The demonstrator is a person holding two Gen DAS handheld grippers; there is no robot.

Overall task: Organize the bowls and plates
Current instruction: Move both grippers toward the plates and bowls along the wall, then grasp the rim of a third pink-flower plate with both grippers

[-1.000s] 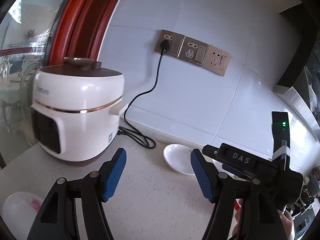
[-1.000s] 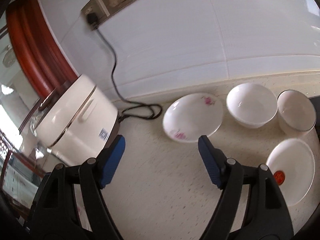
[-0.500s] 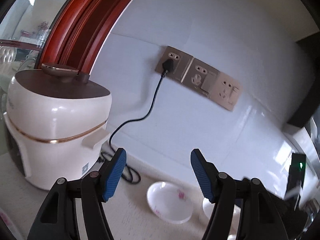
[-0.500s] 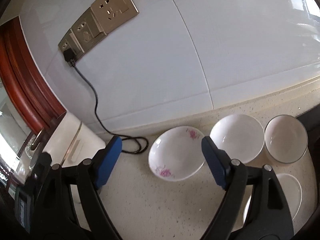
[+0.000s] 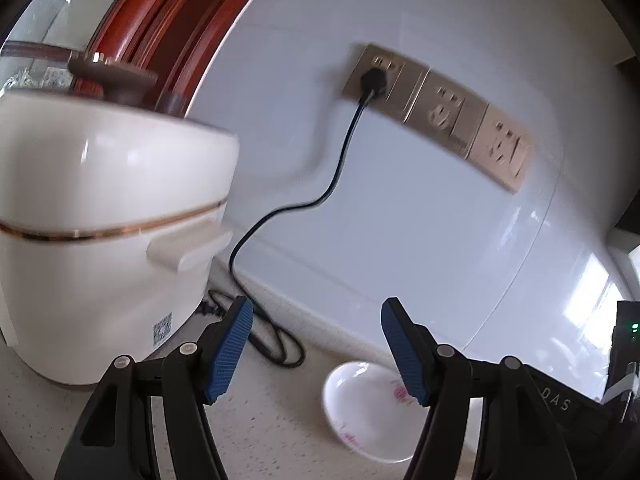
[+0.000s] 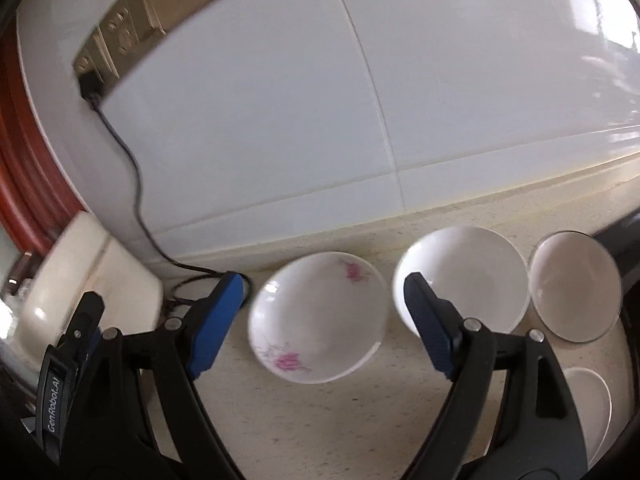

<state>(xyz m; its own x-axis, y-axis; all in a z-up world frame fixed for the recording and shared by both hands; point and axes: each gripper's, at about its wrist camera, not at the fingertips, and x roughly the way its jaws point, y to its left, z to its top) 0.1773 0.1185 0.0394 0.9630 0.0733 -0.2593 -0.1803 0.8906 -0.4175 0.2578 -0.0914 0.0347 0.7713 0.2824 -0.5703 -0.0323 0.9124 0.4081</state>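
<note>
A white plate with pink flowers [image 6: 320, 320] lies on the counter near the wall; it also shows in the left wrist view [image 5: 368, 412]. To its right stand a plain white bowl [image 6: 468, 276] and a bowl with a dark rim [image 6: 576, 284]. A white plate [image 6: 592, 420] shows partly at the lower right. My right gripper [image 6: 320, 316] is open and empty, above the flowered plate. My left gripper [image 5: 316, 348] is open and empty, above the counter to the left of that plate.
A white rice cooker [image 5: 100, 240] stands at the left, also in the right wrist view [image 6: 88, 292]. Its black cord [image 5: 280, 216] runs to gold wall sockets [image 5: 440, 108]. The tiled wall [image 6: 360, 120] is close behind the dishes. The right gripper's body [image 5: 568, 404] shows at the lower right.
Both grippers have moved closer to the wall and the dishes. The rice cooker and the flowered plate look larger in both views. Both grippers stay open.
</note>
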